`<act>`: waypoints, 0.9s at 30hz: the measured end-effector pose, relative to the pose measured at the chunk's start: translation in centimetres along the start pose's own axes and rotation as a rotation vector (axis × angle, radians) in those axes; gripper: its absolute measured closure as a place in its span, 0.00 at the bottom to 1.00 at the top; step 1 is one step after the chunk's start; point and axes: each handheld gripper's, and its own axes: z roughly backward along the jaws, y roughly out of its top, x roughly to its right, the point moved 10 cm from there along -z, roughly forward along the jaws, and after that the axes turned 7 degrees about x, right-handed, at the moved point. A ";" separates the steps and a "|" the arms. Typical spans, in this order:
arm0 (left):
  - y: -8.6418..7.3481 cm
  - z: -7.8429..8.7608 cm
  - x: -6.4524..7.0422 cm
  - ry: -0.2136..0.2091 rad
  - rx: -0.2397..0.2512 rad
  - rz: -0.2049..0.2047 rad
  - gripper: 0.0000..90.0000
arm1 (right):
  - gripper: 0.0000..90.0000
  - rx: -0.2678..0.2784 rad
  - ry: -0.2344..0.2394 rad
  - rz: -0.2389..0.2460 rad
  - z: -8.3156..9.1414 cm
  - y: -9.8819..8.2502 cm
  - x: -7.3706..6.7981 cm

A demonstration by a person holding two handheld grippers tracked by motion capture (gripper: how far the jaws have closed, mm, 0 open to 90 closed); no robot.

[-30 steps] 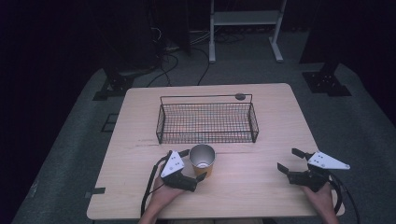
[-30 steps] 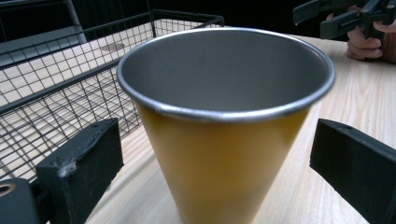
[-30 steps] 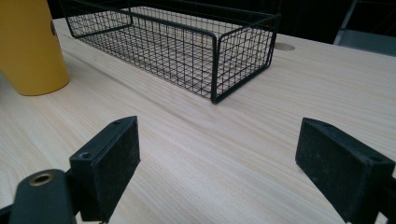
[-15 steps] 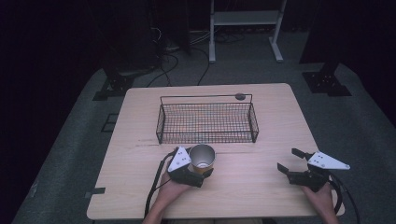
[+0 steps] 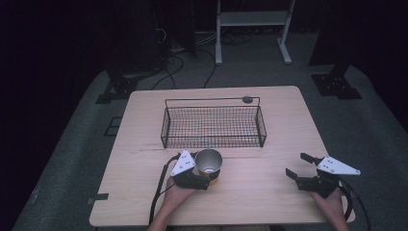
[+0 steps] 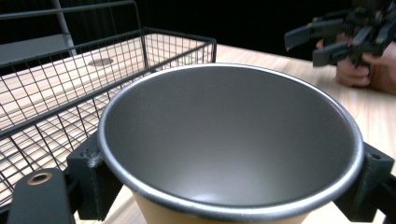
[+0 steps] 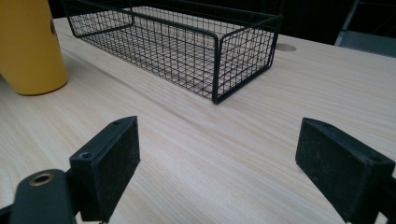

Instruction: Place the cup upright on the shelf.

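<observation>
Gripping the upright yellow cup (image 5: 209,162) near the table's (image 5: 269,202) front edge, my left gripper (image 5: 201,177) sits just short of the wire basket (image 5: 213,126), straight beyond; my right gripper (image 5: 299,168) idles wide open, empty.

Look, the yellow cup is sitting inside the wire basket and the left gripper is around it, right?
Not quite. The yellow cup stands on the table in front of the wire basket, not inside it, as the high view shows. The left gripper is indeed around it.

The left gripper (image 5: 208,174) has closed in around the cup (image 5: 209,161), shifting slightly rightward in the frame.
</observation>
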 end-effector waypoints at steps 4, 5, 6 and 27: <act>1.1 0.1 -0.2 -0.009 0.012 0.001 0.14 | 0.14 0.002 -0.002 -0.004 0.0 0.0 0.0; 1.4 0.0 -0.2 -0.014 0.015 0.003 0.14 | 0.14 0.002 -0.001 -0.003 0.0 0.0 0.0; 1.8 0.0 -0.3 -0.016 0.020 0.006 0.14 | 0.14 0.002 -0.001 -0.002 0.0 0.0 0.0; 8.2 -2.6 -3.7 -0.056 0.042 -0.007 0.14 | 0.14 0.006 -0.002 -0.010 0.0 0.1 0.1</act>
